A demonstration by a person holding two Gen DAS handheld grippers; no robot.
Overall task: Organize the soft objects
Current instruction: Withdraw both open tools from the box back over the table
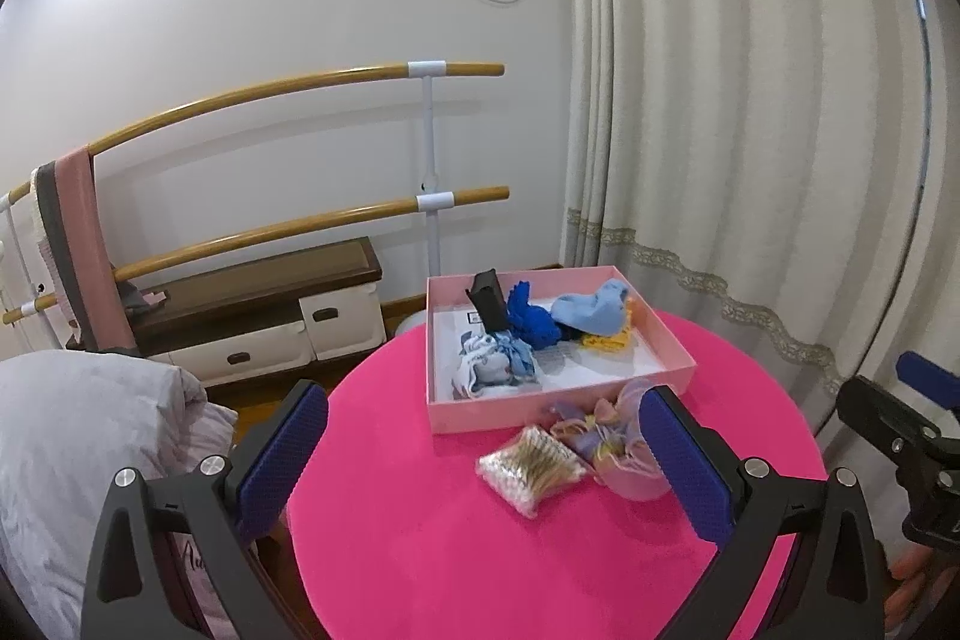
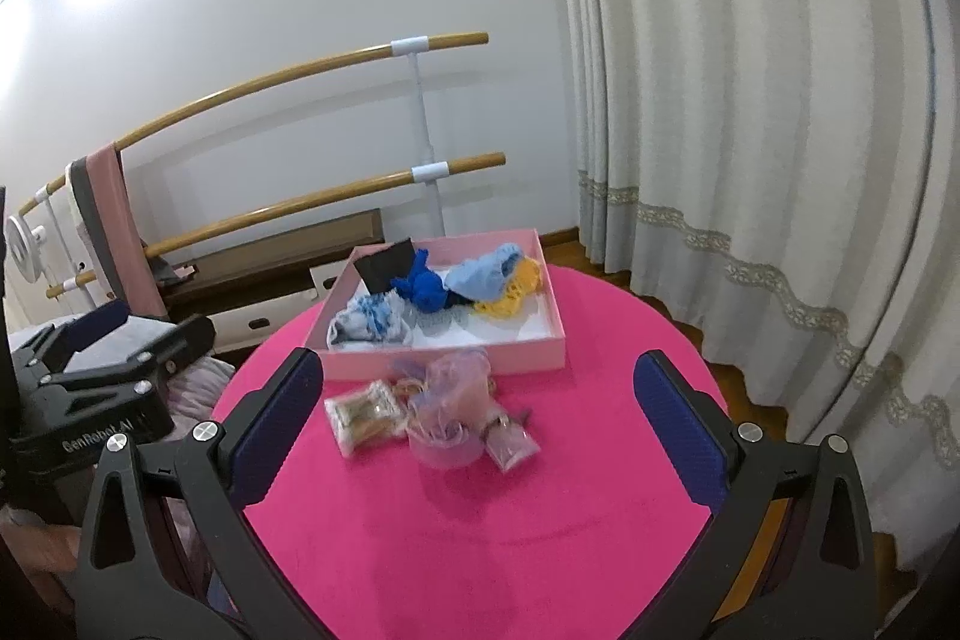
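Observation:
A pink box point(image 1: 558, 403) point(image 2: 456, 361) sits at the far side of a round pink table point(image 1: 480, 550) point(image 2: 480, 520). Inside lie a dark blue cloth point(image 1: 531, 322) point(image 2: 423, 283), a light blue cloth point(image 1: 591, 313) point(image 2: 480, 274), a yellow cloth point(image 1: 612, 340) point(image 2: 510, 295), a white-blue cloth point(image 1: 495, 367) point(image 2: 372, 319) and a black piece point(image 1: 489, 307) point(image 2: 384, 265). In front of the box lie a clear packet point(image 1: 531, 472) point(image 2: 360, 418), a sheer purple pouch point(image 1: 606, 436) point(image 2: 450, 412) and a small packet point(image 2: 510, 445). My left gripper point(image 1: 486, 454) and right gripper point(image 2: 480, 430) are open and empty, held above the table's near side.
Cream curtains point(image 1: 750, 130) point(image 2: 750, 100) hang at the right. A wooden double barre point(image 1: 300, 85) point(image 2: 300, 67) with a pink band stands at the back wall, over a low drawer cabinet point(image 1: 264, 322). A grey bedding heap point(image 1: 90, 436) lies left of the table.

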